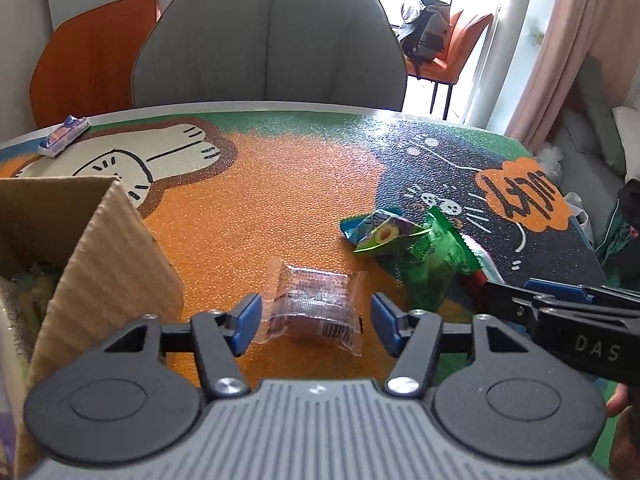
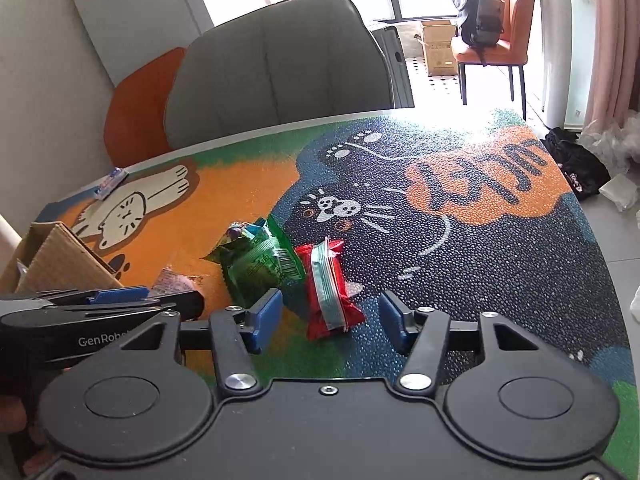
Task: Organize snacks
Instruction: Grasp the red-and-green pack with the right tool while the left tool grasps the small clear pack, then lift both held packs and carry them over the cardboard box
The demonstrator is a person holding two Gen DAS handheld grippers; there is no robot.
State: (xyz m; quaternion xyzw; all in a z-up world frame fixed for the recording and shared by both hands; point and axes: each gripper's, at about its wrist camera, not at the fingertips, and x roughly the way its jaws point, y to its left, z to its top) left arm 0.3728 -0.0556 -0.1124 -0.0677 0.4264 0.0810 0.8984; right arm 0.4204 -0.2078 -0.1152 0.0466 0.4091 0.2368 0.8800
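A clear packet with a dark snack (image 1: 312, 308) lies on the orange part of the table mat, between the blue pads of my left gripper (image 1: 316, 322); the pads stand apart from it on both sides, so the gripper is open. In the right wrist view a red packet with a silver stripe (image 2: 328, 292) lies between the pads of my right gripper (image 2: 330, 318), also open and clear of it. Left of the red packet lie a green packet (image 2: 256, 264) and a small packet with an avocado picture (image 1: 380, 232). An open cardboard box (image 1: 100, 260) stands at the left.
A blue and white packet (image 1: 64, 136) lies near the table's far left edge. A grey chair (image 1: 268, 40) and an orange chair back (image 1: 92, 56) stand behind the table. The two grippers are close side by side. The table's right edge (image 2: 600, 240) drops to the floor.
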